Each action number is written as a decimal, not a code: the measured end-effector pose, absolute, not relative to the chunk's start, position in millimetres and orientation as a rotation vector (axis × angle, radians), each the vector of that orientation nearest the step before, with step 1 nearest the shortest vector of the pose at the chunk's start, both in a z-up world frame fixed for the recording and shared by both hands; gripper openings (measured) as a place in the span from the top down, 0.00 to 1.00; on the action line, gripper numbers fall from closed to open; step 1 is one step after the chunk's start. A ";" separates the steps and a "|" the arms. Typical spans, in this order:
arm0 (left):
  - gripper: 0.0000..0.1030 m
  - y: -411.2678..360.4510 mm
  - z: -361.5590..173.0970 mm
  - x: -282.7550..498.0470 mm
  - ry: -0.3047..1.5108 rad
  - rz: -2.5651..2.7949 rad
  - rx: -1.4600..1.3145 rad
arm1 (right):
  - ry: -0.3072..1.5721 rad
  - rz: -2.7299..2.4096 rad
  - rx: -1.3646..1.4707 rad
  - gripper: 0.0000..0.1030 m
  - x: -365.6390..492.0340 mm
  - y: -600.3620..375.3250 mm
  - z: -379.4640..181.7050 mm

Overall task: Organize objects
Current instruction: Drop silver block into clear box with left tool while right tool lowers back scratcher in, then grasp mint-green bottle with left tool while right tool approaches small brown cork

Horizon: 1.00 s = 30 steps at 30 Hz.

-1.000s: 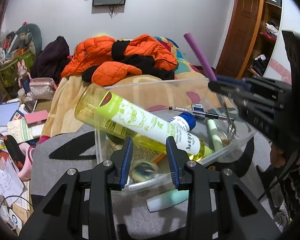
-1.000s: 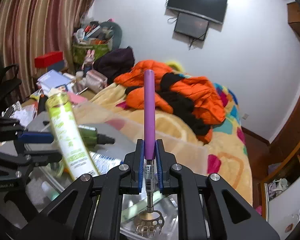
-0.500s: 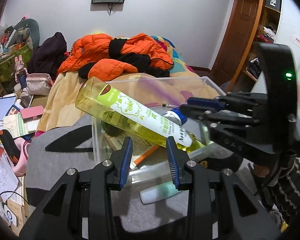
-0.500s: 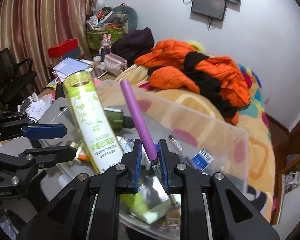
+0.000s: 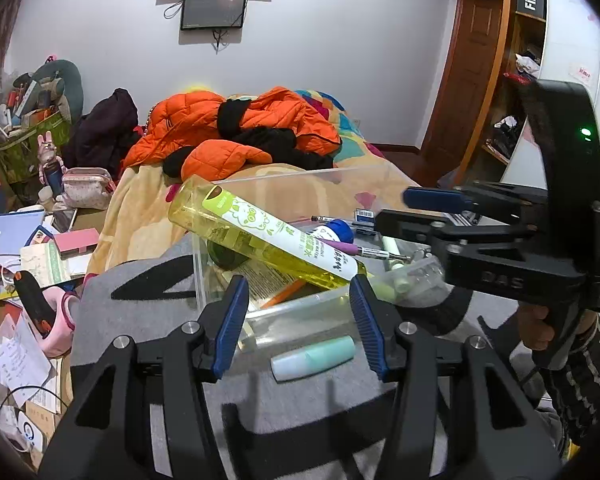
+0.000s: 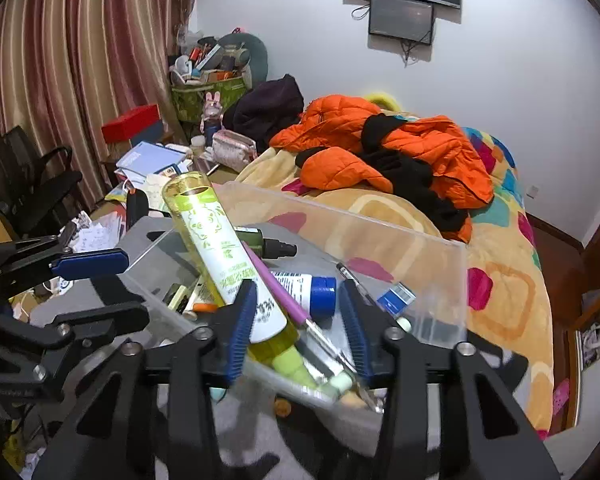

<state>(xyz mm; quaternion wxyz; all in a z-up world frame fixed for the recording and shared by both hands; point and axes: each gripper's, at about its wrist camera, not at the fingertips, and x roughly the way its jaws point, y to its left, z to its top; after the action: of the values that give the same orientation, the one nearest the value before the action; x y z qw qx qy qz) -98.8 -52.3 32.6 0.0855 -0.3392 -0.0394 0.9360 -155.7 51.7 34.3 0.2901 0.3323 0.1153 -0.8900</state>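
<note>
The right gripper (image 6: 296, 322) has just let go: its jaws have been opening and nothing is pinched in them now. The purple-handled tool (image 6: 274, 286) it was carrying a moment ago stood up straight in its jaws; now it lies slanted in the clear plastic box (image 6: 440, 264), just in front of the gripper, leaning by the yellow bottle (image 6: 216, 248) and the blue-capped tube (image 6: 312, 290). So that thing is put away. The left gripper (image 5: 298, 320) has been opening too and holds nothing. A mint green tube (image 5: 314, 358) lies on the gray bench (image 5: 140, 312) outside the box, right between the left gripper's jaws. I think that one goes in next.
</note>
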 end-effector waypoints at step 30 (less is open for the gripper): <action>0.26 -27.5 -53.0 -108.2 -0.176 2.627 -1.354 | 0.191 -2.318 1.152 0.72 -129.0 85.6 -40.0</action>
<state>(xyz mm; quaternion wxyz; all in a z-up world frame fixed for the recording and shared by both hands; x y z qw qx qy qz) -108.2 -27.5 -53.0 0.0904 -0.4556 -0.0593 0.8836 -129.0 85.6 -40.0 0.2697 0.4275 0.0710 -0.8599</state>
